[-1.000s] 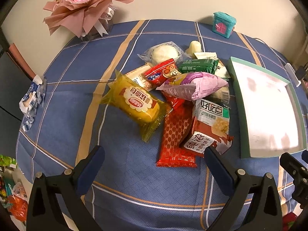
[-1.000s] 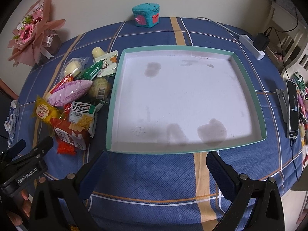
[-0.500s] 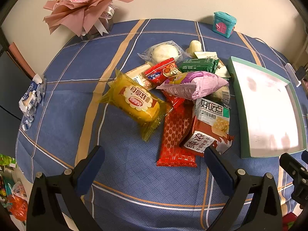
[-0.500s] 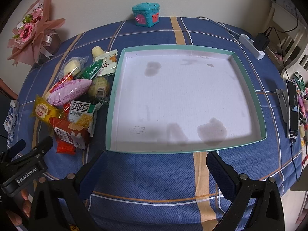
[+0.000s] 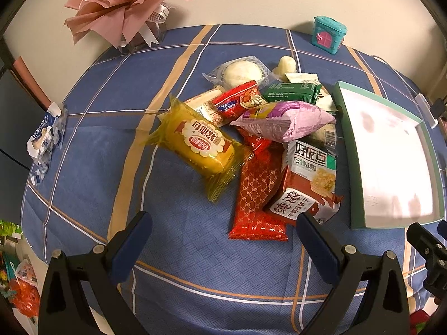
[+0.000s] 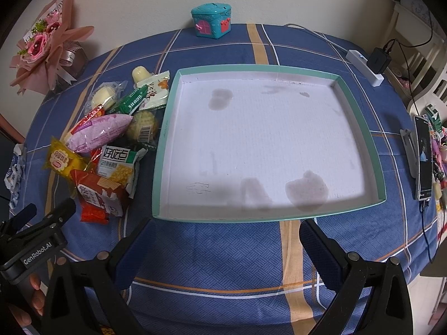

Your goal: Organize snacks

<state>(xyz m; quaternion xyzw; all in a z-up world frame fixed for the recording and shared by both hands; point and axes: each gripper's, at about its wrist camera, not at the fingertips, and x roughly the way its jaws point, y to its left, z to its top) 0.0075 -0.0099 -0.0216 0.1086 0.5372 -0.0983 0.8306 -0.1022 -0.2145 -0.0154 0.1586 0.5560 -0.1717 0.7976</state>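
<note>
A heap of snack packets lies on the blue checked tablecloth: a yellow cake packet point(image 5: 201, 146), a long red bar point(image 5: 258, 195), a brown-and-white biscuit packet point(image 5: 306, 187), a pink bag point(image 5: 282, 120), a green packet point(image 5: 290, 92) and a white bun in clear wrap point(image 5: 241, 72). The heap also shows in the right wrist view point(image 6: 109, 139). A shallow teal tray with a white floor point(image 6: 164, 145) sits right of the heap, with nothing in it. My left gripper point(image 5: 223, 240) is open, just short of the heap. My right gripper point(image 6: 226, 247) is open, before the tray's near rim.
A pink flower bouquet point(image 5: 123, 2) stands at the back left. A teal house-shaped box point(image 6: 211, 19) stands at the back. A power strip with a charger point(image 6: 368, 64) and a phone on a stand point(image 6: 423, 159) lie at the right. A crumpled blue-white wrapper point(image 5: 46, 139) lies at the left edge.
The left wrist view has shifted slightly; the heap sits a touch higher in frame. The right gripper has barely moved. Both stay open.
</note>
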